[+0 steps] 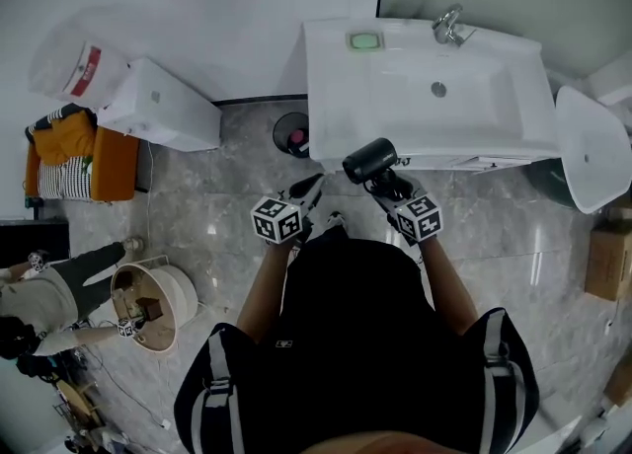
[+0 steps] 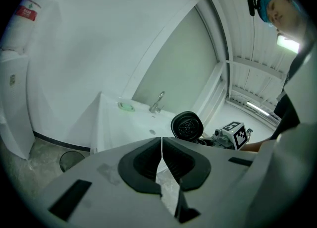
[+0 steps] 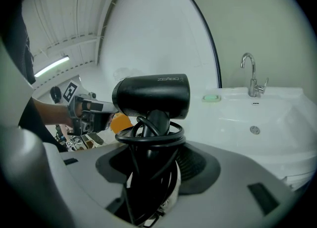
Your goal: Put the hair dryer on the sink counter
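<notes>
Transport step: right tool [image 3: 152, 182] is clamping the black plastic hair dryer [image 3: 151, 95] by its handle; left tool [image 2: 161, 165] is sitting closed, empty. Next: lowering it onto the white sink desk [image 1: 395, 97] ahead.

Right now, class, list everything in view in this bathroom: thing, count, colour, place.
black plastic hair dryer: one, black, cord coiled round its handle, at the counter's front edge
white sink counter: one, white, against the wall
chrome tap: one, silver, behind the basin
small green soap dish: one, green, counter's back left
dark round bin: one, dark, floor by the counter's left corner
white cabinet: one, white, far left
left gripper: one, grey, jaws together, empty
right gripper: one, grey, closed on the hair dryer's handle
</notes>
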Available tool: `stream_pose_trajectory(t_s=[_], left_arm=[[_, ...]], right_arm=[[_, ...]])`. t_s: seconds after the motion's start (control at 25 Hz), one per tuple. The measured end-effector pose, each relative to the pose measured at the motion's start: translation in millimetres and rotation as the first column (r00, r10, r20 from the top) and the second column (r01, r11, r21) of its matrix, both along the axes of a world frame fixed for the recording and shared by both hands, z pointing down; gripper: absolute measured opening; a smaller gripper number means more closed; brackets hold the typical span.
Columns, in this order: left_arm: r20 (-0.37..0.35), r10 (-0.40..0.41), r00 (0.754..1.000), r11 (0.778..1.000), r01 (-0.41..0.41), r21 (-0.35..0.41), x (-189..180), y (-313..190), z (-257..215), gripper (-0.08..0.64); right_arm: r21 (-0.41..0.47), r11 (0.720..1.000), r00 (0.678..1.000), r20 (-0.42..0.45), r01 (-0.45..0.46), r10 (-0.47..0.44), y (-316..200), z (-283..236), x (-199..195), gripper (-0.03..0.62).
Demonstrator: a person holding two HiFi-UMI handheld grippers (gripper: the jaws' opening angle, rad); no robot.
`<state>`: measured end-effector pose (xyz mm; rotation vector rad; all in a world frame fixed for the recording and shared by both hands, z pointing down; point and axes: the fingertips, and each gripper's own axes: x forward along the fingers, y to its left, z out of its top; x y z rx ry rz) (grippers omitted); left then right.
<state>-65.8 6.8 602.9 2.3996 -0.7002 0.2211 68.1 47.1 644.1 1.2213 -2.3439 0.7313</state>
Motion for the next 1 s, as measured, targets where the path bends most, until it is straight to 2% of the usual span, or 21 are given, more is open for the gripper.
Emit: stream_pose_trajectory(t_s=[0.72,1.0], left_arm=[[-0.005,0.124,0.992,0.992,-0.124,-0.002,-21,-61,14,0.018],[-0.013,0.121,0.993,0.993,-0.121,-0.013,-28,-73,13,0.018]], right_arm=[[-0.007,0.991,0.991,0.008,-0.135,0.135,-49,12,-26,0.288],[-0.027,0.989,0.989,0.007,-0.144,0.145,-58,14,-32,0.288]])
